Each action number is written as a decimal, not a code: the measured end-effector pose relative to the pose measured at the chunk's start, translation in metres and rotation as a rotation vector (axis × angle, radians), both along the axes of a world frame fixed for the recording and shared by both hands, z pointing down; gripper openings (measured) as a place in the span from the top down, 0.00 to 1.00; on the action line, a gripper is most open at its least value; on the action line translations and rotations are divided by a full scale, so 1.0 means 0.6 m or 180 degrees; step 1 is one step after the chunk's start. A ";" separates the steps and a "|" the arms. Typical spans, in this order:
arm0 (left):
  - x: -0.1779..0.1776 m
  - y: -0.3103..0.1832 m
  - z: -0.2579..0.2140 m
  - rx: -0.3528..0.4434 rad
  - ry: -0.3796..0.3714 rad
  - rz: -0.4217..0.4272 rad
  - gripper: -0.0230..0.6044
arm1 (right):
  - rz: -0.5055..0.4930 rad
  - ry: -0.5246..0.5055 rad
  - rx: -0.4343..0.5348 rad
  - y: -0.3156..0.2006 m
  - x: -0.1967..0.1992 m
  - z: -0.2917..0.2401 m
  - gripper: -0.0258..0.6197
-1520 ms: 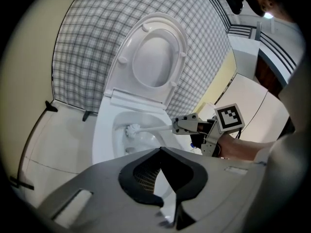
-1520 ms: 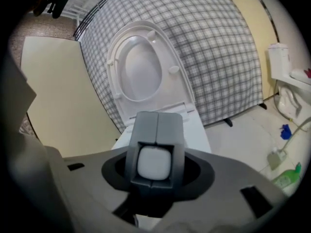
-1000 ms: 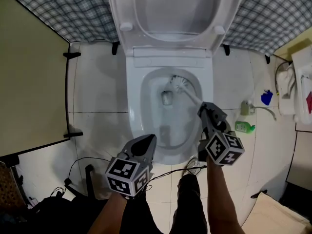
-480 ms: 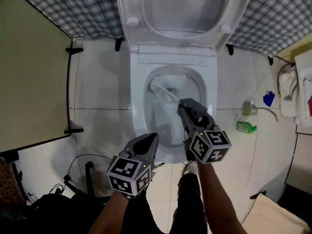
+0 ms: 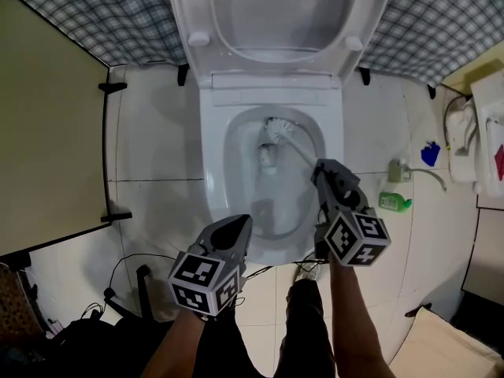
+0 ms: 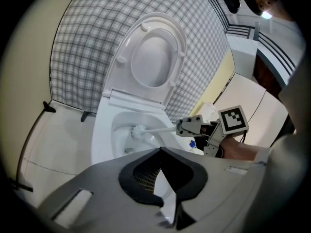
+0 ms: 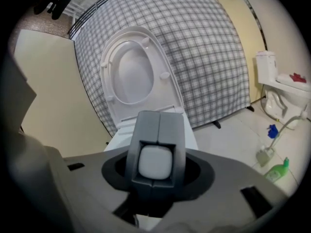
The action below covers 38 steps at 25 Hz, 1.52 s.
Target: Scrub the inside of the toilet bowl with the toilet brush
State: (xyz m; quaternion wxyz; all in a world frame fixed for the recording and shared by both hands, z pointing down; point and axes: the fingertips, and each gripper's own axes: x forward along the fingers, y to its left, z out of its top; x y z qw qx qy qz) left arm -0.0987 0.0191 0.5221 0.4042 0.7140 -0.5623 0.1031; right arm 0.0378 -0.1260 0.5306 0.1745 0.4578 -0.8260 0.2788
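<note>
Toilet brush (image 5: 290, 140) scrubbing appears under way, with most of the wall likely still to do. The left gripper (image 5: 239, 225), at 7 o'clock, is clenched on nothing. The round white bristle head sits at 12 o'clock inside the glossy ceramic toilet bowl (image 5: 235, 164). The right gripper (image 5: 321, 168), at 4 o'clock, clamps the slim rigid handle.

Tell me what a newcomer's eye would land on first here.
The white toilet, lid up, fills the middle of the head view. The right gripper clamps a brush whose head sits deep in the bowl; the left gripper hangs shut and empty at the bowl's front.
</note>
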 end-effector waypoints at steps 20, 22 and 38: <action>-0.036 0.011 -0.005 0.0017 0.0066 -0.0129 0.95 | -0.0543 -0.0134 -0.0132 0.023 -0.108 0.011 0.70; -0.032 0.014 -0.003 0.0014 0.0076 -0.0126 0.95 | -0.0525 -0.0154 -0.0168 0.020 -0.104 0.011 0.70; -0.021 0.027 -0.006 0.0053 0.0136 -0.0154 0.95 | -0.1053 0.1374 0.0332 -0.019 -0.037 -0.039 0.70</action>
